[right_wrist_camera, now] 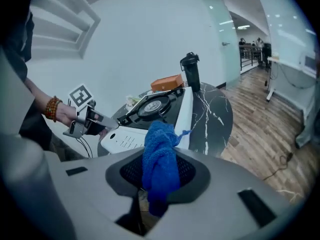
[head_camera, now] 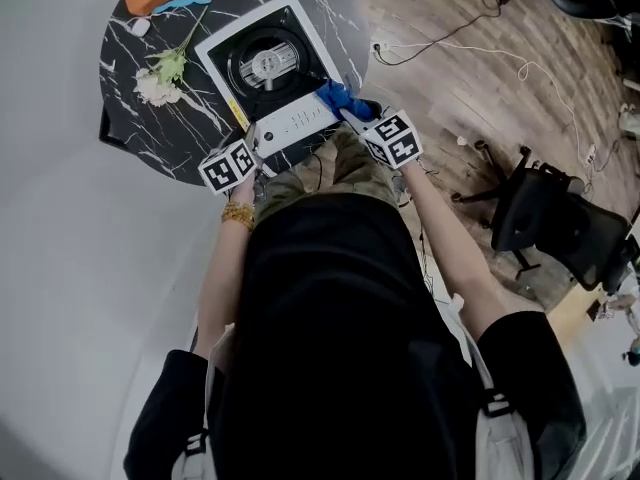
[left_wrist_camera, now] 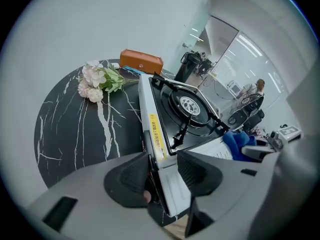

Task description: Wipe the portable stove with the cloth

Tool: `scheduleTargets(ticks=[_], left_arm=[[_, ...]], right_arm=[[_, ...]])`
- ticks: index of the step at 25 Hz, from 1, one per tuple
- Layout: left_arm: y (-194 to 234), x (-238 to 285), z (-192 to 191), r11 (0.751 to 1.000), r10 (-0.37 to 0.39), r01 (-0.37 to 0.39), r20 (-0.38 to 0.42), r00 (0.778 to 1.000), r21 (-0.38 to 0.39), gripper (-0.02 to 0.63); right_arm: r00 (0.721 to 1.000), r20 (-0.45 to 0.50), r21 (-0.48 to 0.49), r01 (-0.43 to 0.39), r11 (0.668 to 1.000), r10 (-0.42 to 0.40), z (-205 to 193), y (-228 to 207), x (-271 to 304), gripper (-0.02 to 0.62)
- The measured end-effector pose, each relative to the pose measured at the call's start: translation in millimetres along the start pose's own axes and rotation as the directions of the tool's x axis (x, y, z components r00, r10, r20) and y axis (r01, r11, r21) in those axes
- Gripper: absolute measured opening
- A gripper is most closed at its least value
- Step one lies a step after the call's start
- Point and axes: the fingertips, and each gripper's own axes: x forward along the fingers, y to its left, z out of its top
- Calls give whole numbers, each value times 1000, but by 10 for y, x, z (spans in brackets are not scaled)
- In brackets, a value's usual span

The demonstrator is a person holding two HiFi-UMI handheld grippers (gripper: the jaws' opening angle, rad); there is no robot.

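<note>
Right gripper (right_wrist_camera: pixel 159 176): cloth (right_wrist_camera: pixel 160 139); left gripper (left_wrist_camera: pixel 164 176): stove (left_wrist_camera: pixel 192 134)

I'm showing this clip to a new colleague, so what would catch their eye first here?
The white portable stove with its black burner on the round black marble table stands out most. The bright blue cloth bunched in the right gripper is at the stove's near right corner, while the left gripper clamps its near left corner.
</note>
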Motion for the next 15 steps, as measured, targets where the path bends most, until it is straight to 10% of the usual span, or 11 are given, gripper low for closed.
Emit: scheduleTargets(ticks=[10, 15], left_arm=[[30, -60, 46, 960, -279, 279, 7, 960, 6, 160], [205, -327, 356, 945, -320, 326, 146, 936, -14, 161]], right_arm=[[994, -39, -94, 101, 990, -105, 303, 1112, 937, 80], [999, -36, -34, -22, 999, 21, 327, 1573, 1043, 80]])
